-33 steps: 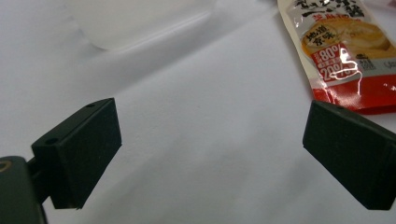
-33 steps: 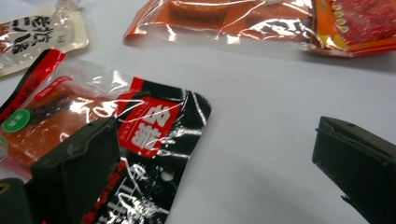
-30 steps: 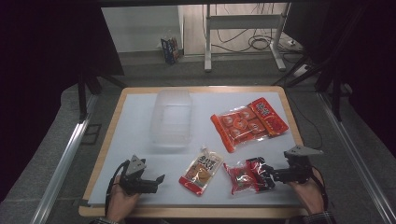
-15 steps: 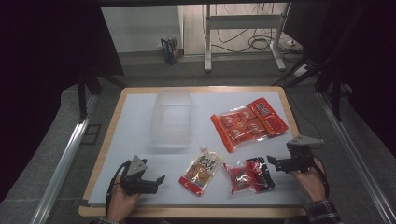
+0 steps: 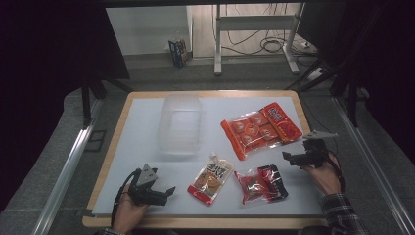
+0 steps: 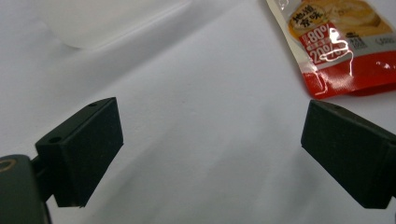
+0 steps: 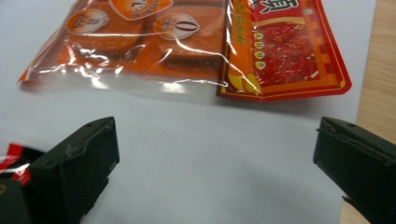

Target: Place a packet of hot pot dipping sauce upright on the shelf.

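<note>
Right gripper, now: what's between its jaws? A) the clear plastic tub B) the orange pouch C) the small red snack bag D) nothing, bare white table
D: in the right gripper view the right gripper has its jaws wide apart over bare white table, with the large orange snack pack lying ahead of them, untouched.

White worktop [image 5: 137, 147], wood edge: clear tub [image 5: 180, 123], orange snack pack [image 5: 259, 128], spout pouch [image 5: 210, 178], red candy bag [image 5: 261, 183] on it.
</note>
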Action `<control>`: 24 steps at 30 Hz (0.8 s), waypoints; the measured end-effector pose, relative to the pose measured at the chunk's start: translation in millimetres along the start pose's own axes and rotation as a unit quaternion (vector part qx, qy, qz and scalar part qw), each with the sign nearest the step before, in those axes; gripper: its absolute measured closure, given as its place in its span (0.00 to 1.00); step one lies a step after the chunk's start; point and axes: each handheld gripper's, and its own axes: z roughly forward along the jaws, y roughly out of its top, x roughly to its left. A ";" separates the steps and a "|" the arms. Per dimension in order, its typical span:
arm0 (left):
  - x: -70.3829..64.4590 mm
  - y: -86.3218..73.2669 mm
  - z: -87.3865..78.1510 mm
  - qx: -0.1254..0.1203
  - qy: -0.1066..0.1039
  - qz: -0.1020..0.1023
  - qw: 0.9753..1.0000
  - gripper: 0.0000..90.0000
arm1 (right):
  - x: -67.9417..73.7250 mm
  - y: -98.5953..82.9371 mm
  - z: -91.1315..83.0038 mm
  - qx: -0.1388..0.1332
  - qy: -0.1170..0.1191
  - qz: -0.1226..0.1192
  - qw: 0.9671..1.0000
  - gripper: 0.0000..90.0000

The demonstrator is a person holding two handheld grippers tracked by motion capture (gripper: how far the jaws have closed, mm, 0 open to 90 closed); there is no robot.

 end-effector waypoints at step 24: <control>1.5 -0.6 -1.2 -0.010 -0.008 -0.004 1.000 0.05 | -51.2 22.6 47.6 0.043 -0.009 0.050 0.998 0.08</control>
